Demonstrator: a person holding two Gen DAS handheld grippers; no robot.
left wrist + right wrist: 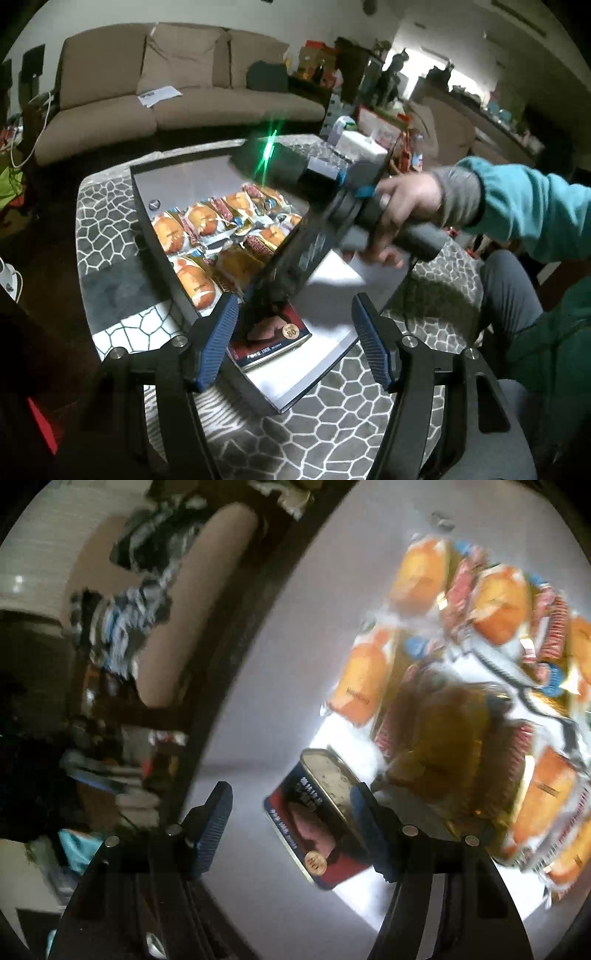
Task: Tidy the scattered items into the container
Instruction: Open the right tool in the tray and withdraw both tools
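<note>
A shallow black box with a white floor (325, 354) lies on the patterned table. Several wrapped orange bread buns (207, 221) fill its far half. A red and blue meat tin (273, 336) lies on the floor near the front corner. My left gripper (295, 339) is open and empty above the box's near corner. My right gripper (291, 827) hangs open just above the tin (317, 819), reaching down into the box; its body also shows in the left wrist view (295, 266). The buns (480, 672) lie to its right.
The table top (332, 417) has a grey and white stone pattern. A beige sofa (184, 85) stands behind it. A tissue box (362, 144) and cluttered items sit at the table's far right. The box's dark wall (229, 686) curves past the right gripper.
</note>
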